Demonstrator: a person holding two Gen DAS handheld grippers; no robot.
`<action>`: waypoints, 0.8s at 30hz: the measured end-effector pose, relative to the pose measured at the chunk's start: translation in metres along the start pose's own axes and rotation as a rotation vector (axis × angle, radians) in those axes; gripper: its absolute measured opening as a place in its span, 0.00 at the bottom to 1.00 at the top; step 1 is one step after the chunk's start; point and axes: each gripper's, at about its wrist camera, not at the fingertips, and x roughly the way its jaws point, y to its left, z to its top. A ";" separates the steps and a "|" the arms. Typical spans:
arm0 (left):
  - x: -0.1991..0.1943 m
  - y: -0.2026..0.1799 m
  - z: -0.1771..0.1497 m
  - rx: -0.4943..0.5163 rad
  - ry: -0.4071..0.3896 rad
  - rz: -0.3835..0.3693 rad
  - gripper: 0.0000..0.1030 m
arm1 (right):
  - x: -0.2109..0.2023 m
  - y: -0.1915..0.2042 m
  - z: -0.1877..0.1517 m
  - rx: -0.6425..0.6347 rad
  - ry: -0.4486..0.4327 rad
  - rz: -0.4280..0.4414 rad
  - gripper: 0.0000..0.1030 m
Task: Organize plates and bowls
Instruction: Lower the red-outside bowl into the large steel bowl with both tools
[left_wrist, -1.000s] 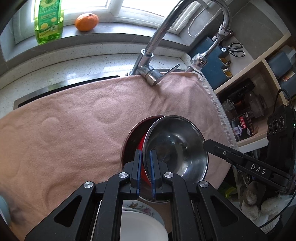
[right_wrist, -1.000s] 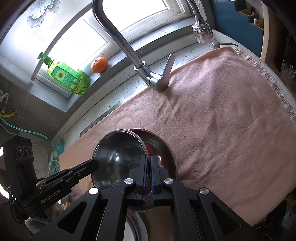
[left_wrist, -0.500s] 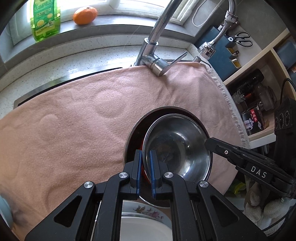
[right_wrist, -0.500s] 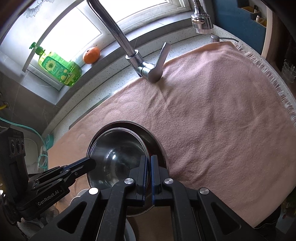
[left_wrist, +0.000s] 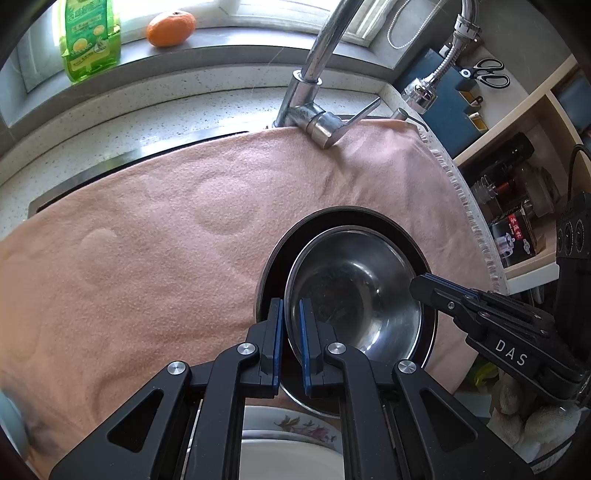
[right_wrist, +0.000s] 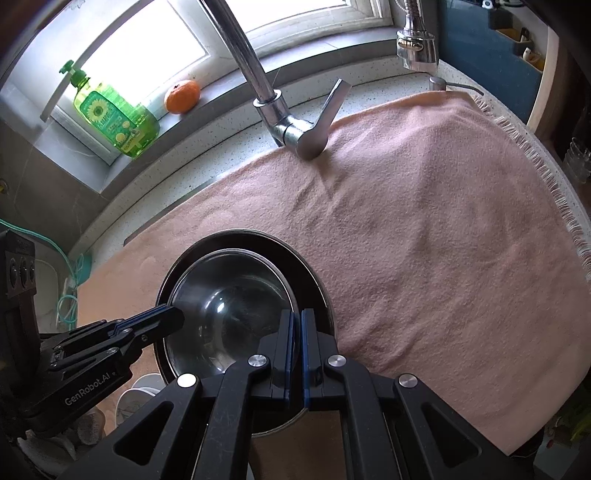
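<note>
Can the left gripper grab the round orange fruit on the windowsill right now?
Probably not. The left gripper is shut on the shiny steel bowl's rim, and the round orange fruit sits far across the pink towel.

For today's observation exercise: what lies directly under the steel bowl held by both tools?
A larger dark bowl sits beneath the steel bowl, on the pink towel. Its inside is covered, so any contents cannot be seen.

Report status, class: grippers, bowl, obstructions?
Left gripper and right gripper shut on steel bowl rim. Bowl sits inside dark bowl on pink towel. Nothing blocking.
</note>
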 end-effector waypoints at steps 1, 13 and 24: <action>0.000 0.000 0.000 0.001 0.000 -0.001 0.07 | 0.000 0.001 0.000 -0.005 -0.001 -0.005 0.04; 0.004 0.000 0.000 0.014 0.019 -0.017 0.07 | -0.002 0.007 0.003 -0.024 -0.010 -0.029 0.07; 0.000 0.003 0.002 0.007 0.019 -0.042 0.09 | -0.008 0.009 0.003 -0.030 -0.016 -0.020 0.15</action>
